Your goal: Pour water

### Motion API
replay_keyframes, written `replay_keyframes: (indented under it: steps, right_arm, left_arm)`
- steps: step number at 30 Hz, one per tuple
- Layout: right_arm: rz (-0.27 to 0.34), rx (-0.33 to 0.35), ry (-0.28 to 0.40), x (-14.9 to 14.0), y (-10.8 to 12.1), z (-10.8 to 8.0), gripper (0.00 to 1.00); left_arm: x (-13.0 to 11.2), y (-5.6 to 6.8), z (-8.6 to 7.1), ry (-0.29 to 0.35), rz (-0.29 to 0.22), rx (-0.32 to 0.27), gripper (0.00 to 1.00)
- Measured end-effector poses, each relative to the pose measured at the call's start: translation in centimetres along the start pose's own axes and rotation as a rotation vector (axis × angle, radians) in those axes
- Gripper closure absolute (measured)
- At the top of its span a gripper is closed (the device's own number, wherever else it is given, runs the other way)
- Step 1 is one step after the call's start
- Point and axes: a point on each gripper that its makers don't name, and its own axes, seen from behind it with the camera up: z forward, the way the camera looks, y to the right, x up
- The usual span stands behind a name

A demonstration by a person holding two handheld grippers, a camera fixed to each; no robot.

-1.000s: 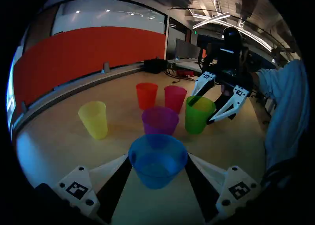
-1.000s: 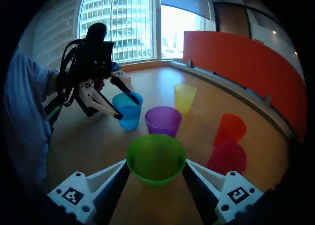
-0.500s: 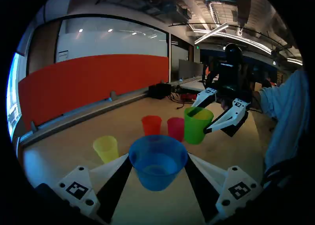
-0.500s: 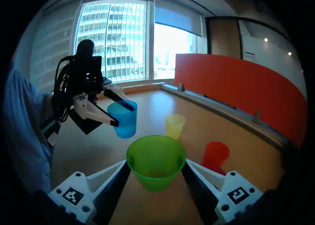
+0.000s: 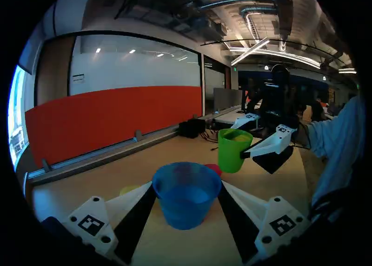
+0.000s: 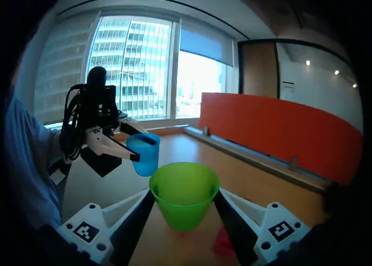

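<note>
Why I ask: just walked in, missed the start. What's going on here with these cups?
A person holds a gripper in each hand. The left gripper is shut on a blue translucent plastic cup with water in it. The right gripper is shut on a green translucent plastic cup. Both cups are held upright and apart above the wooden table; nothing is being poured yet.

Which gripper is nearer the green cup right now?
Right. The right gripper clamps the green cup between its fingers; the left gripper holds the blue cup apart from it.
</note>
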Motion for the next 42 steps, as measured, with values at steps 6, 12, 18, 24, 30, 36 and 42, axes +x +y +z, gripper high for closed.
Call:
replay_keyframes:
  steps: [6,12,18,24,30,36,42]
  right_arm:
    - [-0.005,-0.013,0.034,1.6,0.5,-0.2,0.09]
    - [-0.012,-0.024,0.054,2.7,0.9,-0.2,0.09]
    - [-0.018,-0.027,0.071,3.6,1.0,-0.1,0.09]
    - [-0.022,-0.030,0.087,4.5,0.9,-0.1,0.09]
    - [-0.026,-0.028,0.095,5.0,0.7,-0.2,0.09]
    - [-0.023,-0.024,0.098,5.0,0.4,0.0,0.10]
    - [-0.014,-0.019,0.105,5.2,0.3,0.2,0.10]
  left_arm:
    - [1.5,0.4,0.1,0.037,-0.018,-0.008,0.12]
    - [3.1,0.6,0.2,0.082,-0.029,-0.015,0.12]
    - [4.7,0.8,-0.1,0.118,-0.031,-0.019,0.12]
    - [6.0,1.0,-0.1,0.145,-0.030,-0.020,0.12]
    - [6.9,1.0,-0.3,0.158,-0.019,-0.018,0.13]
    - [7.6,0.9,-0.4,0.163,0.011,-0.013,0.12]
    - [8.5,0.8,-0.8,0.171,0.064,0.007,0.12]
